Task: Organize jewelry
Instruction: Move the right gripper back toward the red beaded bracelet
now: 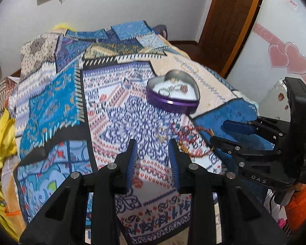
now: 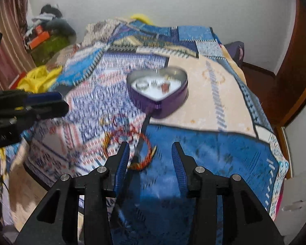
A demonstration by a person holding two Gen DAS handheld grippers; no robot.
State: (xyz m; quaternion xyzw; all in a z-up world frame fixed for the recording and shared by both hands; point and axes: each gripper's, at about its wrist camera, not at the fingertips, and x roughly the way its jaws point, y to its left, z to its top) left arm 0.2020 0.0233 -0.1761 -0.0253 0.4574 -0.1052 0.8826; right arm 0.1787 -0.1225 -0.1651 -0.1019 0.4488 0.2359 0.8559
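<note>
Tin: I am looking at a purple heart-shaped tin [image 1: 172, 94], lid off, sitting on the patterned bedspread [image 1: 57, 94] of the bed; its white lining is holding a few rings [image 1: 174, 88].
Bracelets: a tangle of red beaded bracelets [image 1: 188, 137] is lying on the bedspread just in front of the tin, apart from it; in the right wrist view one red and orange loop [image 2: 143, 153] is lying near my right tool's left finger.
Small ring: a pale, glassy ring [image 1: 161, 134] is resting beside the bracelets, just beyond the left tool's fingertips.
Left tool: my left tool [image 1: 153, 153] is hovering above the bedspread with its fingers spread, gripping nothing.
Right tool: my right tool [image 2: 151, 155] is hovering low over the blue patch, fingers apart and holding nothing.
Hard to make out: the right wrist view is smearing with blur, so I am unable to tell whether the left finger is touching that loop; the rings' details are too small to read.
</note>
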